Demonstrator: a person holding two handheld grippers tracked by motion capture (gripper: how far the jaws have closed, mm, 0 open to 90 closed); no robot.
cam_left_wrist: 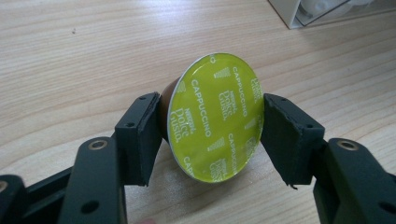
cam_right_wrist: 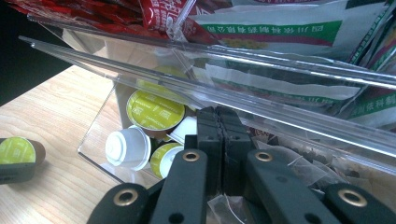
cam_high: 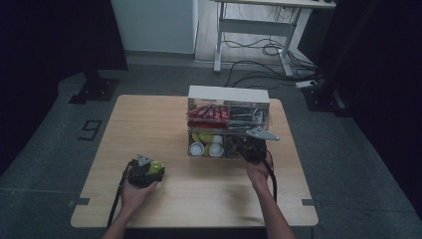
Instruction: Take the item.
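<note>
The left gripper (cam_left_wrist: 212, 128) is clamping a green-lidded cappuccino capsule (cam_left_wrist: 215, 116) sideways between its pads, just above the wooden surface (cam_high: 199, 184) at the near left. Over to the right, the right gripper (cam_right_wrist: 223, 135) is resting with its jaws pressed together on nothing, against the front of the clear organizer box (cam_high: 229, 107), where more capsules (cam_right_wrist: 154, 112) are lying in the lower left compartment.

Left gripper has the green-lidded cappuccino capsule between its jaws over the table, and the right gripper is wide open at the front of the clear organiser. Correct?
Not quite. The right gripper is shut, not wide open: the right gripper view shows its jaws pressed together at the clear organiser. The rest holds: the left gripper has the cappuccino capsule between its jaws over the table.
</note>
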